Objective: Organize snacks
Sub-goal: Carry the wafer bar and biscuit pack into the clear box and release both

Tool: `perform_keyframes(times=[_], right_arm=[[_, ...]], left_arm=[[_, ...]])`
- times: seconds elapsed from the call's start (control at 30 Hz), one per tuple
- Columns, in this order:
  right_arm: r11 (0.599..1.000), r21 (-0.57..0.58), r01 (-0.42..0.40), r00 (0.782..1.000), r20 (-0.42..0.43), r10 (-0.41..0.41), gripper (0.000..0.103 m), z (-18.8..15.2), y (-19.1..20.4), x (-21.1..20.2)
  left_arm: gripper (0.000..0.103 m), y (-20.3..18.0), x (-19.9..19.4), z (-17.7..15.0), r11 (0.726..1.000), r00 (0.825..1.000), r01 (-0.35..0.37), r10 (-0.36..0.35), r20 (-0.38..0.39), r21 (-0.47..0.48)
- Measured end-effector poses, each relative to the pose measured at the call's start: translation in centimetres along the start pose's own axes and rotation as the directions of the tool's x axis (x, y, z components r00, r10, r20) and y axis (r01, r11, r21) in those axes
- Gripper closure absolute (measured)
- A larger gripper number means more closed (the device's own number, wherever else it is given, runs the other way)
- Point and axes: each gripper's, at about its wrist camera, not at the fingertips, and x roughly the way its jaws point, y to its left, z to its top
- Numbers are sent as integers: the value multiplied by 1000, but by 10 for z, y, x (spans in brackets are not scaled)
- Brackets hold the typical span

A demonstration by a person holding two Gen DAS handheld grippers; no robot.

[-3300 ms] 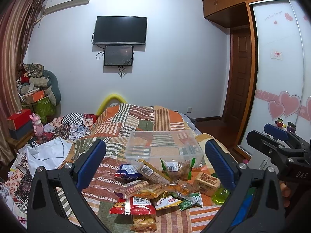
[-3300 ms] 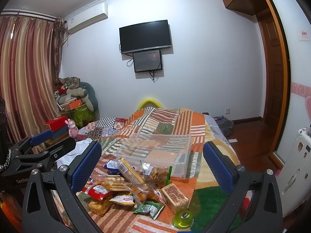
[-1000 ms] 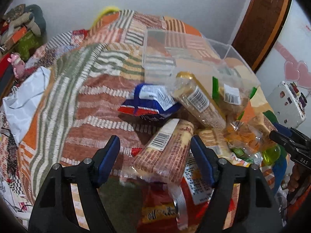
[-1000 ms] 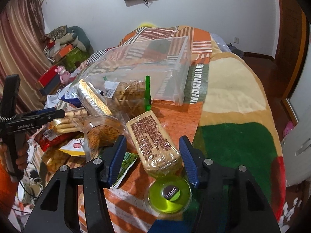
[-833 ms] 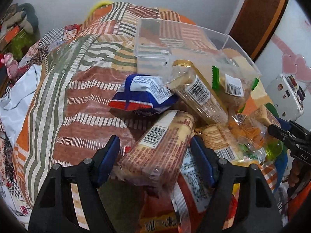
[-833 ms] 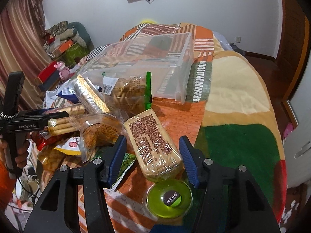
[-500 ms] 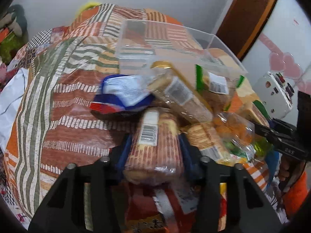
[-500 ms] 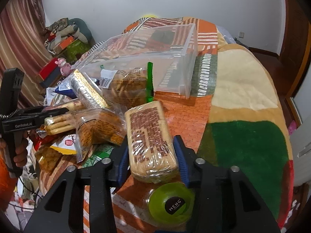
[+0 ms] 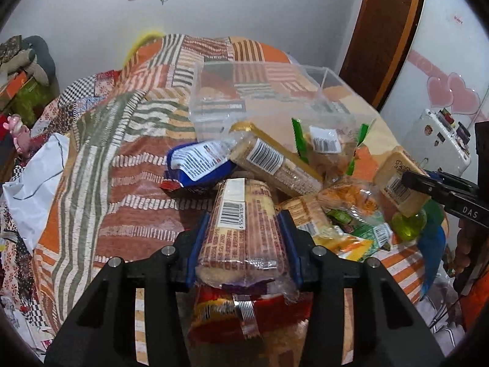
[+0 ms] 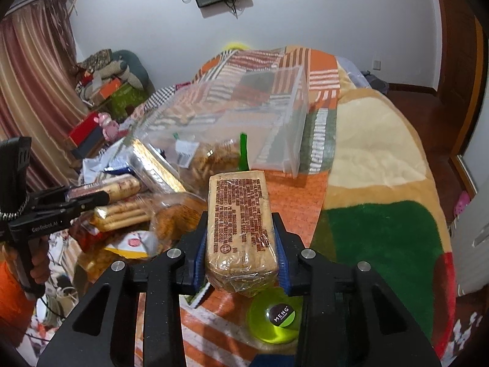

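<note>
My left gripper is shut on a long biscuit pack with a barcode, held just above a red packet. The jaws of my right gripper are closing, pads pressing a cracker pack with brown print, over a green jelly cup. A clear plastic box stands behind the snack pile on the bed. Against it lie a blue packet, a gold-ended pack and a green-edged bag. In the right wrist view the left gripper shows at the left.
The patchwork bedspread carries everything. A white plastic bag lies at its left edge, and a white case stands past the right edge. Boxes and soft toys are stacked by the curtain. A person's hand grips the left handle.
Both grippers went from wide apart to shut on their packs. The left one has raised its biscuit pack slightly and turned it in line with the fingers.
</note>
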Motion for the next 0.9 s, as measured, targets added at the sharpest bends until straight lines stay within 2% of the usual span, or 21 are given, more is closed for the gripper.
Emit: perform_keyframes(times=[0.23, 0.47, 0.63, 0.9], right_arm=[[1000, 12, -14, 998, 68, 13, 69, 10, 5, -18], [1000, 12, -27, 989, 145, 25, 69, 31, 11, -27], [1000, -2, -29, 981, 194, 29, 70, 48, 18, -27], [1000, -20, -7, 973, 232, 12, 70, 71, 24, -15]], left_arm=[[58, -5, -30, 6, 1000, 996, -6, 6, 84, 0], [58, -5, -49, 28, 1000, 986, -7, 10, 168, -22], [58, -2, -50, 52, 999, 977, -9, 16, 211, -34], [58, 1, -36, 88, 999, 972, -17, 25, 233, -35]])
